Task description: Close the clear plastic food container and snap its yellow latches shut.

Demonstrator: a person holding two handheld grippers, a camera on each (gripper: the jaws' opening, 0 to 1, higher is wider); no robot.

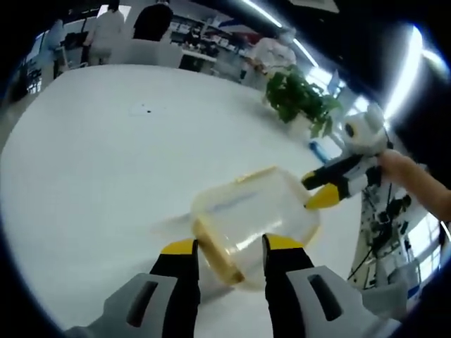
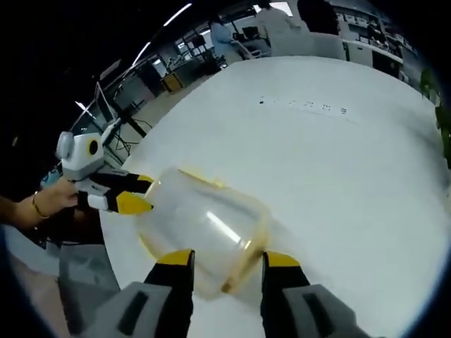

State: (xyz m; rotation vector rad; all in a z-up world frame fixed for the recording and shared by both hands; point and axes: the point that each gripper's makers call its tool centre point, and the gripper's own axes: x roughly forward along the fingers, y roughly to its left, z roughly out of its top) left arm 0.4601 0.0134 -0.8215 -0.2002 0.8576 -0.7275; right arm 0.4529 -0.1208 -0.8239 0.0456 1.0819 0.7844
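A: What's nearest the left hand-held gripper (image 1: 229, 248)?

B: In the left gripper view its yellow-tipped jaws stand apart on either side of the near end of the clear plastic food container (image 1: 257, 215), which sits on the white counter (image 1: 106, 162). The jaws straddle that end; whether they pinch it I cannot tell. The picture is blurred by motion.

A: And the right hand-held gripper (image 2: 220, 262)?

B: The same from the opposite end. In the right gripper view its jaws stand open around the container (image 2: 204, 232), a yellow latch (image 2: 239, 271) lying between the tips. Each gripper also shows in the other's view, touching the far end of the box.

A: How should the step go?

B: As I judge it, the lid looks seated but the latches are not yet snapped. One gripper should steady the box while the other presses a latch flat against the wall until it clicks, pushing square, since the smooth counter would let the box slide.

A: Materials?

B: Thin, glossy, see-through plastic, a rounded rectangle with a yellow rim; likely light and springy. The counter is matte white and rounded.

A: Beyond the box?

B: A leafy green plant (image 1: 299, 98) past the far gripper, and people standing at distant desks.
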